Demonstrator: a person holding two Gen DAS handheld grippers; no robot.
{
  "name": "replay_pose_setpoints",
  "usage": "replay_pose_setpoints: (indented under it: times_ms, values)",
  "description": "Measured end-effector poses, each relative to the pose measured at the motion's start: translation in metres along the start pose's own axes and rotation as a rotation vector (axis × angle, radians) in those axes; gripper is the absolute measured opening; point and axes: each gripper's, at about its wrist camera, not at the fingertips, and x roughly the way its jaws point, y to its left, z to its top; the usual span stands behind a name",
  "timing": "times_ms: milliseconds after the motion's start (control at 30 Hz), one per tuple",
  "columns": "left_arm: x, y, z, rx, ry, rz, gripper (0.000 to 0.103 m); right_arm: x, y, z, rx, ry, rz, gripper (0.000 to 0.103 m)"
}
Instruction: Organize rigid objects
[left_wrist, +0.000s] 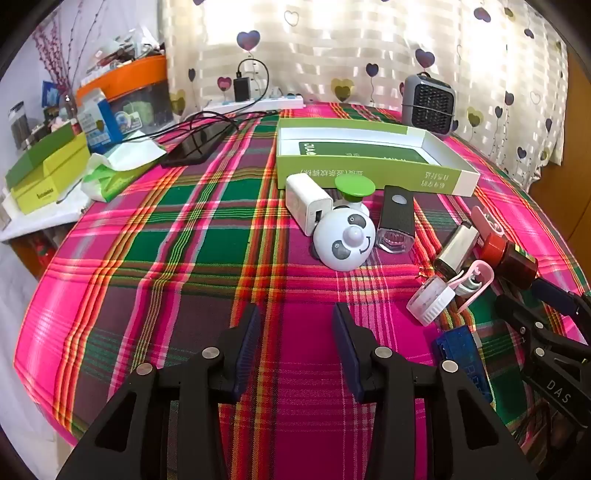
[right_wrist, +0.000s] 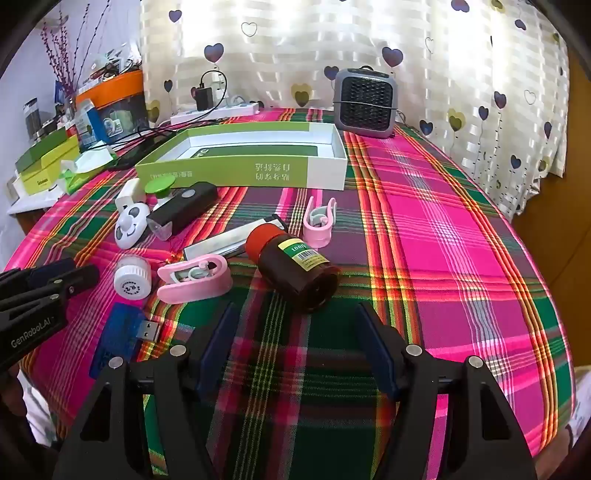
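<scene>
Brown bottle (right_wrist: 295, 266) lies just beyond open cloth.

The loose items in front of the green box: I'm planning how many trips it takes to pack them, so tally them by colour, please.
Pink: 2, near clip, far clip
White: 3, charger, panda gadget, round cap
Black: 1, black light
Green-topped: 1, stamp
Brown: 1, bottle
Blue: 1, USB stick
Silver: 1, flat device
Total: 10

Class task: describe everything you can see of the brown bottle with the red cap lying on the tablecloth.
The brown translucent plastic bottle with the red screw cap lies on its side on the plaid tablecloth, cap on, base towards the camera. A yellow-green label with a barcode faces upward. Its cap end lies next to a silver rectangular object. It lies just ahead of the open right hand-held gripper, ungripped.
</scene>
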Motion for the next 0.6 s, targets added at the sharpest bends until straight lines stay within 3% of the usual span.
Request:
replay_pose_setpoints:
  times_ms: [600]
  values:
    - [0.0000, -0.0001, 0.0000, 0.002, -0.001, 0.002, 0.039, -0.0008, 0.0003, -0.0011, 0.001, -0.009, -0.004, 0.066]
